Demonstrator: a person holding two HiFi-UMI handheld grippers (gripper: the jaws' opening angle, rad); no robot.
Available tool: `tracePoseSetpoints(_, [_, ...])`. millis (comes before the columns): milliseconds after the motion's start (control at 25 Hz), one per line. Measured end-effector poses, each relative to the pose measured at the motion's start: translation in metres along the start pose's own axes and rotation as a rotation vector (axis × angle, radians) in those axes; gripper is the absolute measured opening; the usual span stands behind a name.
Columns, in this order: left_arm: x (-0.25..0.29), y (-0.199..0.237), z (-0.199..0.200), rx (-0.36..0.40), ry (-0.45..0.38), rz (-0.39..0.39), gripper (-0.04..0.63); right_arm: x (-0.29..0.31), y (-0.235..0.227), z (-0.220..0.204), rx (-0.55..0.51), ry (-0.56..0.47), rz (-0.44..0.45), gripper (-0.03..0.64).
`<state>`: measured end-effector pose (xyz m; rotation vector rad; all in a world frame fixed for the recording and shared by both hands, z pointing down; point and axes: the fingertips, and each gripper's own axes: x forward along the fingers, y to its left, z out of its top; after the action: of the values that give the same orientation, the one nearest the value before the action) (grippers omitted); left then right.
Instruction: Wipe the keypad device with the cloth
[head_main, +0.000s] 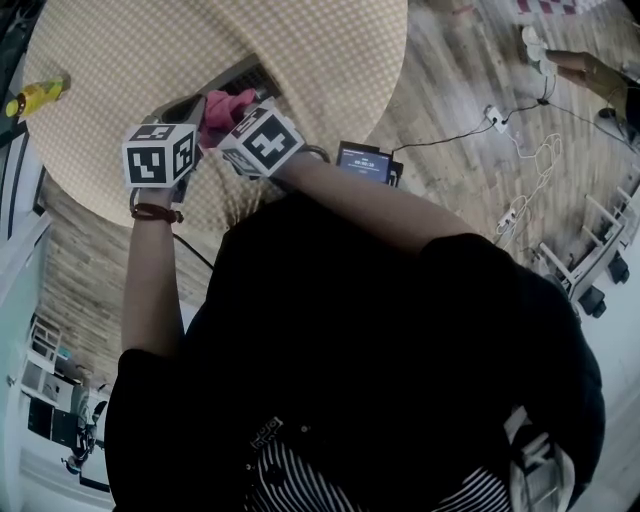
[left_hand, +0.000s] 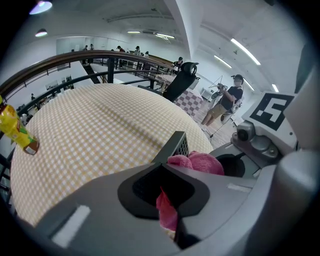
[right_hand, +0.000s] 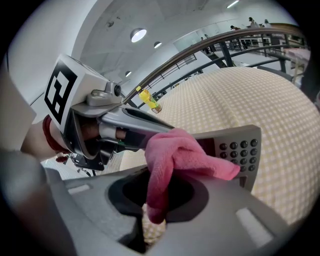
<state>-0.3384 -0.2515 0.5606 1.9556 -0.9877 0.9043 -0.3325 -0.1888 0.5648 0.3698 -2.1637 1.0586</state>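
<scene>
Right gripper (right_hand: 147, 216), jaws clamping a hanging fold of the pink cloth (right_hand: 175, 150), is draping it over the keypad device (right_hand: 242, 150). Left gripper (left_hand: 170, 220), jaws closing on the device's edge, is holding it over the checked table (left_hand: 90, 130).

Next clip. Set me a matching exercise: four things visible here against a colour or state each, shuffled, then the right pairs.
Things:
1 cloth
2 keypad device
3 bottle
4 table

States:
A yellow, near the table's rim
B dark grey, clamped in the left tongs
C round, covered in beige check
D pink, clamped in the right tongs

Pairs: 1-D, 2-B, 3-A, 4-C
</scene>
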Motion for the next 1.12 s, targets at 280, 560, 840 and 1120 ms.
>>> tracePoseSetpoints(280, [-0.001,0.000,0.002,-0.015,0.003,-0.013,0.006,-0.001,0.000,0.005,-0.007,0.020,-0.019,0.063])
tracePoseSetpoints(560, [-0.003,0.000,0.003,-0.006,0.000,0.011,0.008,0.003,-0.028,0.007,0.065,0.016,-0.083,0.063])
tracePoseSetpoints(840, [0.000,-0.001,0.002,0.003,0.026,-0.013,0.006,0.017,-0.037,-0.021,0.144,0.031,-0.082,0.063])
tracePoseSetpoints(1120, [0.000,-0.002,0.001,0.005,0.022,0.002,0.006,0.026,-0.043,-0.046,0.227,0.076,-0.064,0.063])
